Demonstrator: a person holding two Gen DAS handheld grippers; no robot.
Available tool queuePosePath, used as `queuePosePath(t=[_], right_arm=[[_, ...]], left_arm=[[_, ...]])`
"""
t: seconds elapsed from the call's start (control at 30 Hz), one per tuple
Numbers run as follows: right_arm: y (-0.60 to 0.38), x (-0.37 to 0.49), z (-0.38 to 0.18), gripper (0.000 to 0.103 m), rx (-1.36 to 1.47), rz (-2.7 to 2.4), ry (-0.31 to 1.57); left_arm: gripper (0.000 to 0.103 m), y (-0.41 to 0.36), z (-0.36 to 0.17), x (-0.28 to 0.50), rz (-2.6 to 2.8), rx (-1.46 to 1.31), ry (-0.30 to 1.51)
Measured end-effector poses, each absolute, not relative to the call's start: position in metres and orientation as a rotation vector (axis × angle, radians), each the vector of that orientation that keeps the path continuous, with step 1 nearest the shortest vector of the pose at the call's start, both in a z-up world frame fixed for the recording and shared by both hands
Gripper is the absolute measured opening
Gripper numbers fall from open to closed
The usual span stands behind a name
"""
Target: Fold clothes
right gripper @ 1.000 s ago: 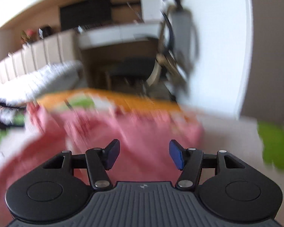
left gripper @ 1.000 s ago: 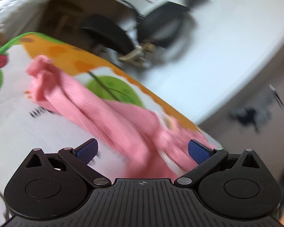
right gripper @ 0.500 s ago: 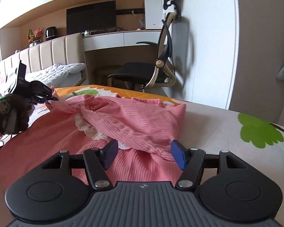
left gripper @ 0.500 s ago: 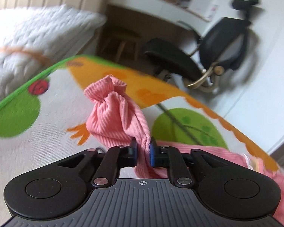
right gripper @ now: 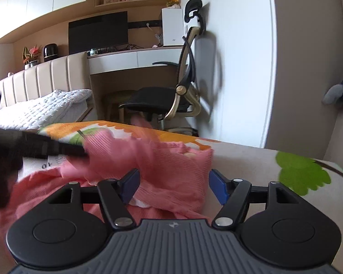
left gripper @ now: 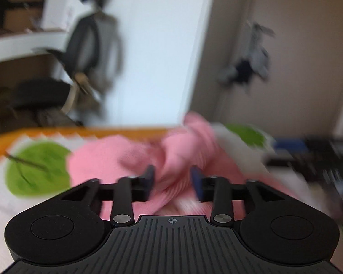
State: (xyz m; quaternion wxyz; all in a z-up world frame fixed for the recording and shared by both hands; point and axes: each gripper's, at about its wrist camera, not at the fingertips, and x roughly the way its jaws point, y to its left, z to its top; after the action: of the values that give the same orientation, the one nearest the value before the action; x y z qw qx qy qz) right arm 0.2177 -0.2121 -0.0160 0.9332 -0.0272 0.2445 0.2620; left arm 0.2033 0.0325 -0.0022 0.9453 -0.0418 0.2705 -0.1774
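A pink ribbed garment (right gripper: 162,166) lies crumpled on a play mat (right gripper: 247,159) printed with orange border and green leaves. In the blurred left wrist view the garment (left gripper: 178,157) sits bunched between the jaws. My left gripper (left gripper: 172,179) is open, its fingers apart around a fold of pink cloth without pinching it. My right gripper (right gripper: 173,183) is open and empty, low over the garment's near edge. The left gripper also shows in the right wrist view (right gripper: 45,147) as a dark blurred shape over the garment's left side.
A black office chair (right gripper: 171,98) stands by a white desk (right gripper: 135,58) beyond the mat. A bed with a white quilt (right gripper: 41,107) is at the left. A white wall panel (right gripper: 242,64) rises behind the mat.
My left gripper has let go of the pink sleeve end it was pinching and opened, swinging right over the garment. The right gripper has stayed open, nearly still.
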Motion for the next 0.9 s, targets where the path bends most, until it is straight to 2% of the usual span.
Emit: queuePosePath(t=[0.07,0.13,0.23,0.3,0.33,0.4,0.6,0.77,0.9], right_arm=[[-0.2,0.232,-0.018,0.074,-0.036,0.553,0.544],[-0.189,0.249,-0.023,0.074,-0.003,0.559,0.592],[-0.173,0.277,-0.041,0.074,0.056,0.546,0.659],[-0.164,0.292,-0.054,0.046,0.065,0.548,0.696],[-0.158,0.294,-0.058,0.026,0.058,0.561,0.702],[-0.152,0.291,-0.051,0.017,0.026,0.544,0.645],[-0.147,0.29,-0.038,0.017,-0.1,0.441,0.612],[-0.153,0.283,-0.054,0.036,-0.153,0.412,0.611],[-0.175,0.267,-0.045,0.042,-0.128,0.418,0.591]], left_arm=[[0.065,0.027,-0.012,0.198,-0.377,-0.075,0.598],[0.075,0.032,-0.016,0.196,-0.348,-0.074,0.626],[0.083,0.044,-0.02,0.197,-0.317,-0.093,0.645],[0.09,0.049,-0.019,0.198,-0.321,-0.117,0.648],[0.093,0.047,-0.018,0.199,-0.335,-0.126,0.649],[0.093,0.045,-0.016,0.201,-0.364,-0.145,0.65],[0.097,0.038,-0.012,0.207,-0.449,-0.201,0.653],[0.097,0.039,-0.019,0.21,-0.42,-0.205,0.692],[0.097,0.049,-0.019,0.202,-0.388,-0.166,0.712]])
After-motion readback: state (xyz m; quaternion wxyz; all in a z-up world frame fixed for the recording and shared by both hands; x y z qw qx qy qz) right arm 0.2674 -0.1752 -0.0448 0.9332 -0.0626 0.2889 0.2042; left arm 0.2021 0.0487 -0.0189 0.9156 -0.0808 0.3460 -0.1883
